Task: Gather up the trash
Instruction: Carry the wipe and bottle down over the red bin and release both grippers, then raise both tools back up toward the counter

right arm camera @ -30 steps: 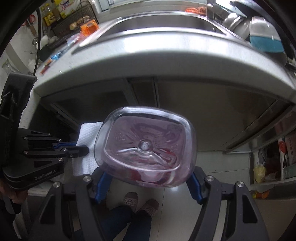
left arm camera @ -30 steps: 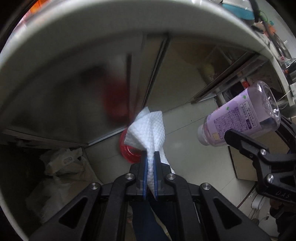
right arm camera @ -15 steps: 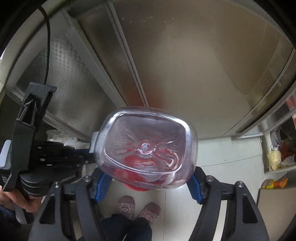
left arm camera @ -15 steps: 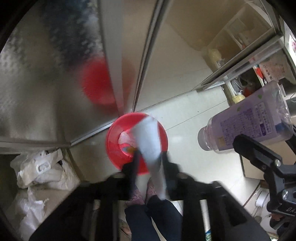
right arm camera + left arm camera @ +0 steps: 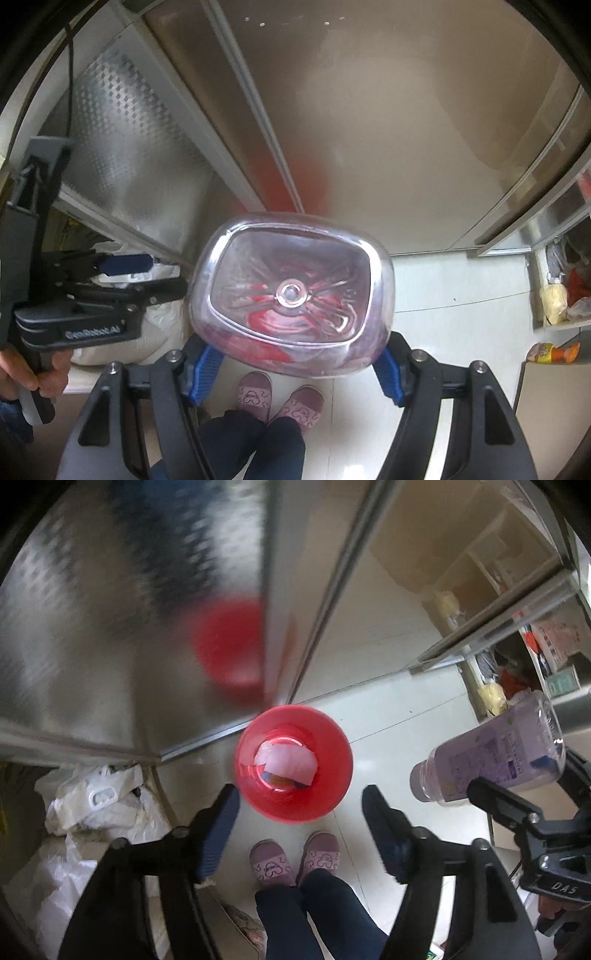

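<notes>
While the left gripper (image 5: 297, 812) points almost straight down at the floor, its jaws have just been opening and now stand wide apart w/ nothing between them. Directly under it is the red bin (image 5: 293, 762), a round open bucket on the pale tiled floor (image 5: 391, 716), just beside the foot of the steel cabinet (image 5: 110, 627). Inside the bin lies the white paper towel (image 5: 286, 762), crumpled, w/ a small orange and blue piece at its lower edge; what that piece is I cannot tell.

The right gripper (image 5: 295, 363) is clamped on the plastic bottle (image 5: 291, 291): the blue pads (image 5: 205, 363) press on both sides of the body. In the right wrist view the clear base of the bottle faces the camera, and red colour shows through it. In the left wrist view the same bottle (image 5: 491, 753) has a purple label, hangs to the right of the bin and above the floor, neck tilted down-left.

A person's feet in pink slippers (image 5: 293, 856) stand near the bin. White plastic bags (image 5: 92, 805) lie at the left, under the cabinet.
</notes>
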`<state>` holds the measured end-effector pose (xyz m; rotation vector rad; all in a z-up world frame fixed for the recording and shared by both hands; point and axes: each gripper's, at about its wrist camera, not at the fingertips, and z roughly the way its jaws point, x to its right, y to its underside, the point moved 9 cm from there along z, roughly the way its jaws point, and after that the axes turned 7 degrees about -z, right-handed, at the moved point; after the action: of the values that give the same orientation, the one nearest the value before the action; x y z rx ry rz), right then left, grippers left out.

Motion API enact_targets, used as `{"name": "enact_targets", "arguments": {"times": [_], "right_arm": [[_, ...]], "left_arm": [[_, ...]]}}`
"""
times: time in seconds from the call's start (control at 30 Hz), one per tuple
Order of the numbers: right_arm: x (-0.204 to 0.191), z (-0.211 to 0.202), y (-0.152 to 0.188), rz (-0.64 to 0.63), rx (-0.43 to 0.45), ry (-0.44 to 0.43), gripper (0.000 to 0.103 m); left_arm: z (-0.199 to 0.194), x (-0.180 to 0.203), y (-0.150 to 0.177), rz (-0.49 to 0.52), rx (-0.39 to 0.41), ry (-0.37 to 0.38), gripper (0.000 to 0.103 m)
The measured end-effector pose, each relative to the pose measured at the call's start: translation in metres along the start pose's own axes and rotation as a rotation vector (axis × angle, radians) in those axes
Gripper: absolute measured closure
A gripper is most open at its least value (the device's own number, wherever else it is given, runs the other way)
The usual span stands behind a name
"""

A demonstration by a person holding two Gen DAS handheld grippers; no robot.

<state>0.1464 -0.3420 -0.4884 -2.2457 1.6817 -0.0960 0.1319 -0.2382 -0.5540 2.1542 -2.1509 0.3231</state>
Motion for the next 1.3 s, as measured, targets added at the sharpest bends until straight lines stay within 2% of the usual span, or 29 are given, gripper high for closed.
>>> {"name": "enact_targets", "arguments": {"times": [0.1,0.2,0.23,0.37,0.43,0.73,0.8,0.9,1.13,1.3], "right_arm": [[-0.013,0.011,-0.001,-0.027,-0.012,-0.03,0.035],[-0.023,0.026,-0.001,-0.065,-0.033,-0.034,0.035],[-0.026,0.032,-0.001,-0.073,-0.042,-0.039,0.035],[-0.035,0.055,-0.001,-0.093,-0.068,-0.062,0.035],[-0.041,0.062,-0.004,-0.114,-0.076,-0.062,0.035],[-0.056,0.085,-0.01,-0.198,-0.112,-0.053,0.034],[-0.057,0.081,-0.011,-0.202,-0.115,-0.07,0.033],[-0.053,0.073,-0.011,-0.21,-0.112,-0.049,0.006],[-0.05,0.024,-0.018,-0.181,-0.072,-0.035,0.005],[-0.048,-0.045,-0.034,-0.142,-0.004,-0.039,0.005]], "left_arm": [[0.002,-0.013,0.005,-0.007,-0.002,-0.03,0.018],[0.008,-0.026,0.007,-0.015,-0.005,-0.065,0.014],[0.009,-0.031,0.008,-0.025,-0.001,-0.064,0.01],[0.014,-0.05,0.012,-0.069,0.0,-0.05,0.006],[0.016,-0.058,0.014,-0.085,-0.001,-0.046,0.0],[0.017,-0.076,0.018,-0.105,0.0,-0.068,0.0],[0.014,-0.076,0.02,-0.107,-0.002,-0.065,0.0],[0.008,-0.077,0.02,-0.107,0.01,-0.048,0.0],[-0.032,-0.067,0.019,-0.096,0.031,-0.047,0.0],[-0.092,-0.051,0.018,-0.063,0.055,-0.041,0.0]]}}
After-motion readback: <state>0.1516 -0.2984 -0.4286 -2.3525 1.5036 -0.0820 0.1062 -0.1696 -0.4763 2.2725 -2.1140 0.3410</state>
